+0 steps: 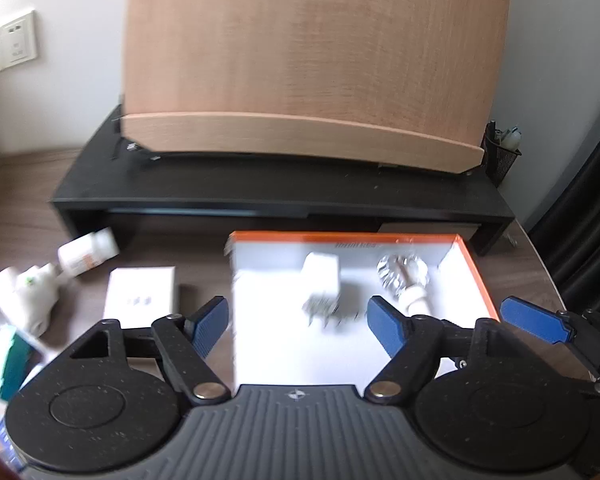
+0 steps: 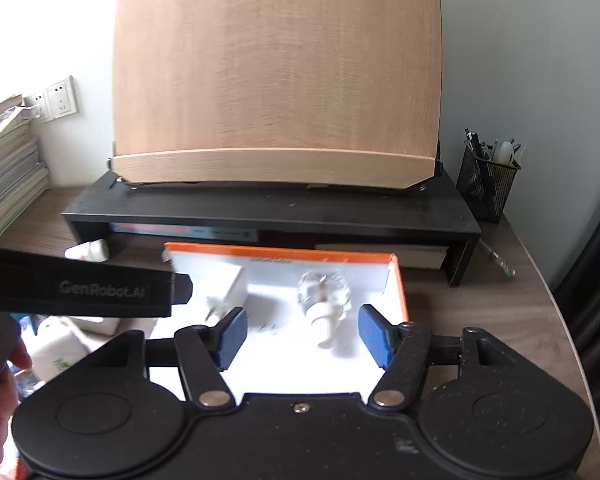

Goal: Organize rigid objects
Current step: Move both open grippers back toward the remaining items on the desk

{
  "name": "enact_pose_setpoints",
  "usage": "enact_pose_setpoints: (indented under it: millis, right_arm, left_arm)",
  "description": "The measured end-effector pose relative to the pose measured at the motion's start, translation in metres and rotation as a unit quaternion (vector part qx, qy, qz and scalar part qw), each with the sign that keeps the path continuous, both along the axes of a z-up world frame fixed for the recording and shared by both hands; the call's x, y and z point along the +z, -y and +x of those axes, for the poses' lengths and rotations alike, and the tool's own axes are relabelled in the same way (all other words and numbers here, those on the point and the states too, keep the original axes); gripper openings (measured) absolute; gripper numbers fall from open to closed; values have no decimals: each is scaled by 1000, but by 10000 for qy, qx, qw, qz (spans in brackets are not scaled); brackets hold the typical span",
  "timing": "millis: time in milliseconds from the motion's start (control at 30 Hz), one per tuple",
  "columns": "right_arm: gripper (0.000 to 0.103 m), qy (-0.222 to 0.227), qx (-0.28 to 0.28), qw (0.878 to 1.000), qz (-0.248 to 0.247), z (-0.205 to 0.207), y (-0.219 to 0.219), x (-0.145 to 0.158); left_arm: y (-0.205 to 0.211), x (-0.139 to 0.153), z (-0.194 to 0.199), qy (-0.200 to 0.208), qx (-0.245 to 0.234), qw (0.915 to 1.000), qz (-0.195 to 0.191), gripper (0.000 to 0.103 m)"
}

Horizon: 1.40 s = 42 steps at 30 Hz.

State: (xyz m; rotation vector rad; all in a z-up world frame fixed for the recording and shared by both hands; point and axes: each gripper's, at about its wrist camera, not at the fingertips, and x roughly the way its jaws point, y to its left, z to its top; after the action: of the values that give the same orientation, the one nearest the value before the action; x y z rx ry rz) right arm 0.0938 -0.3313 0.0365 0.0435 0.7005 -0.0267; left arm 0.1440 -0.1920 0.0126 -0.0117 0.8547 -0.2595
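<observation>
A shallow white box with an orange rim [image 1: 472,276] lies on the desk in front of the black riser. Inside it lie a white charger plug [image 1: 322,288] on its side and a light bulb [image 1: 404,276] with a clear faceted head. My left gripper [image 1: 300,326] hovers open over the box's near half, with the plug just beyond its blue pads and untouched. My right gripper [image 2: 304,336] is open too. The bulb [image 2: 322,304] lies loose in the box [image 2: 398,284] between and beyond its pads.
Left of the box lie a white pill bottle [image 1: 88,256], a small white carton [image 1: 142,294], a crumpled white item [image 1: 24,300] and a green-and-white pack [image 1: 4,356]. The riser [image 1: 260,196] carries a wooden board [image 1: 312,60]. A mesh pen holder [image 2: 486,184] stands right and stacked papers [image 2: 4,184] left.
</observation>
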Motion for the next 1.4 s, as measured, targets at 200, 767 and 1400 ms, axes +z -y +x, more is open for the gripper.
enact_pose_setpoints:
  millis: [200,767,1400]
  right_arm:
    - [81,-107,-3,9996,250,-27,-31,8]
    - [81,-70,360,9991,213,-67,-138,19]
    - [81,-382,564,9973,291,-88,-197,-12]
  left_arm:
    - [-37,7,-31,-20,136,9998,133,84]
    - [-140,16,-81,71,434,9989,154,88]
    - [-240,-16,-107,-217,891,9958,-20,88]
